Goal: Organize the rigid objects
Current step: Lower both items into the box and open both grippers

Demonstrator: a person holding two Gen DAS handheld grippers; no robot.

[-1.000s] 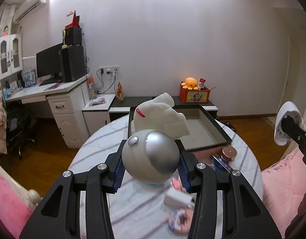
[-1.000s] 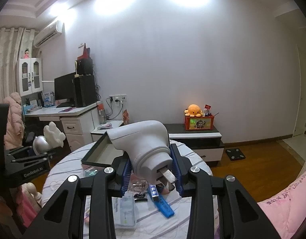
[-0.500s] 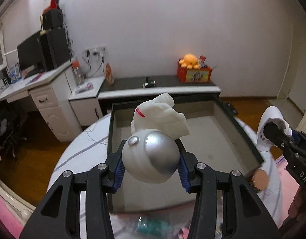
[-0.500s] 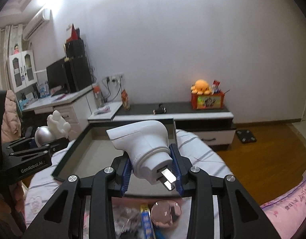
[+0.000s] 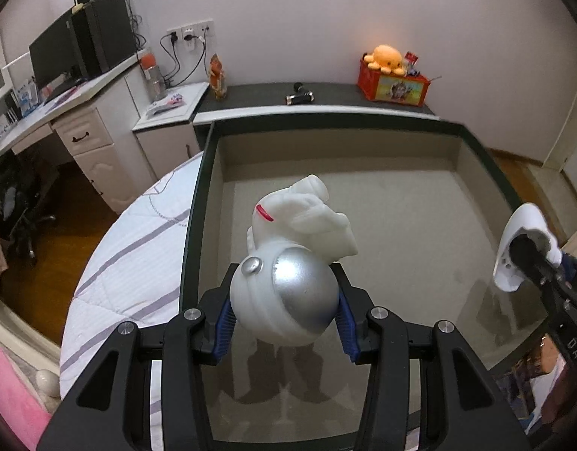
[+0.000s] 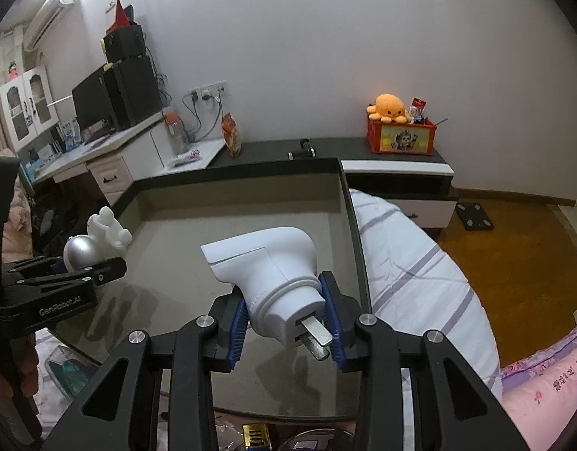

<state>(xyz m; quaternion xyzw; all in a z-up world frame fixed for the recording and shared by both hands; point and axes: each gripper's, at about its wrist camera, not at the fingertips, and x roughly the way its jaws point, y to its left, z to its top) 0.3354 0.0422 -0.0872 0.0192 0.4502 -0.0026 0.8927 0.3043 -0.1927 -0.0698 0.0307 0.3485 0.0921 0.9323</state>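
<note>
A white astronaut figure (image 5: 288, 300) with a silver visor sits between the blue pads of my left gripper (image 5: 284, 323). The jaws are opening, though the pads still touch the helmet. It hangs low over the floor of a shallow dark-rimmed box (image 5: 326, 124), left of middle. My right gripper (image 6: 286, 323) is shut on a white plug adapter (image 6: 266, 263), metal prongs toward the camera, over the box's right half. The right wrist view shows the left gripper (image 6: 81, 270) with the astronaut figure (image 6: 100, 236) at the left. The adapter (image 5: 521, 233) shows at the right edge of the left wrist view.
The box rests on a round table with a white striped cloth (image 5: 138, 255). Small packets and a gold item (image 6: 254, 436) lie at the box's near edge. Pink bedding (image 6: 544, 383) is at the right. A low cabinet with an orange box (image 5: 394, 86) stands behind.
Both grippers have moved forward and down, from above the clutter on the table to low over the box floor, and now tilt more steeply down. Each still carries its object.
</note>
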